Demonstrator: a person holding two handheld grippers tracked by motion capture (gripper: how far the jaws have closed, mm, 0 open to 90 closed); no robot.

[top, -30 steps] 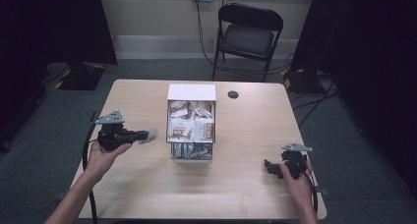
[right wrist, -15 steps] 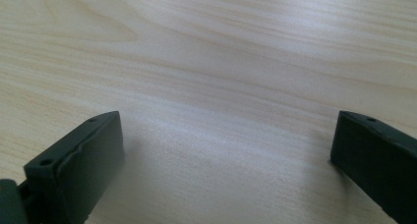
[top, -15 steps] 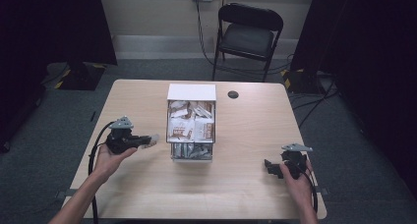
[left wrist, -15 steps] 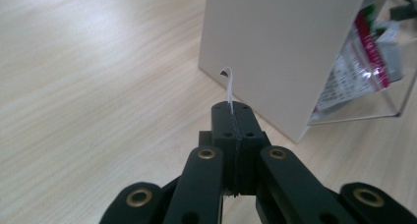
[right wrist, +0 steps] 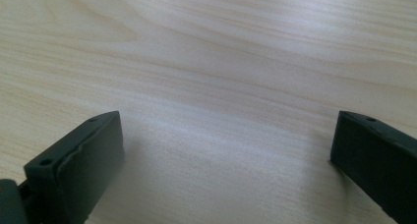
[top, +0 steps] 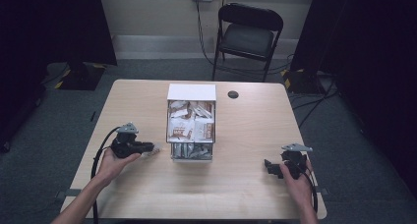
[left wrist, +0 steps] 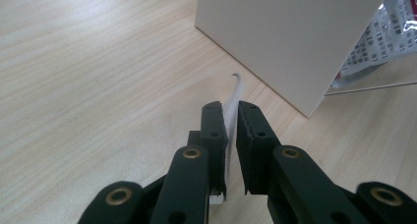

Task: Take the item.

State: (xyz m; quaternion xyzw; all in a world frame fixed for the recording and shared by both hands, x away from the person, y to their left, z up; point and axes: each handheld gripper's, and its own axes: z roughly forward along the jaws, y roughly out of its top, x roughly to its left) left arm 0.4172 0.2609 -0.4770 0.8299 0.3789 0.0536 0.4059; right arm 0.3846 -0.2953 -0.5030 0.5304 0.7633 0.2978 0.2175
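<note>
The left claw [top: 150, 148] was clamped on a thin white packet [left wrist: 233, 98], prob. a sachet taken from the box [top: 191, 122] w/ the clear front bin. In the left gripper view the packet stood edge-on between the two black jaws, which sat nearly together w/ just the packet's thickness between them. Its long axis ran along the jaws, and its free end curled toward the box's white side wall [left wrist: 290, 37]. In the high view the packet stuck out of the claw tip, pointing toward the box, just beside its lower left corner but apart from it, low over the desk [top: 246, 135]. The right claw [top: 269, 168] rested near the desk's right front corner, well apart from the box, jaws wide apart w/ nothing between them, only bare wood grain beyond in the right gripper view. Judging progress: one packet looked picked and out of the box, held left of it; setting it down or handing it over was not yet done, and plenty of brown-and-white packets [top: 187, 123] remained in the box's upper part, w/ silver ones [top: 192, 152] in the bin below. Can't tell what the packet holds.
</note>
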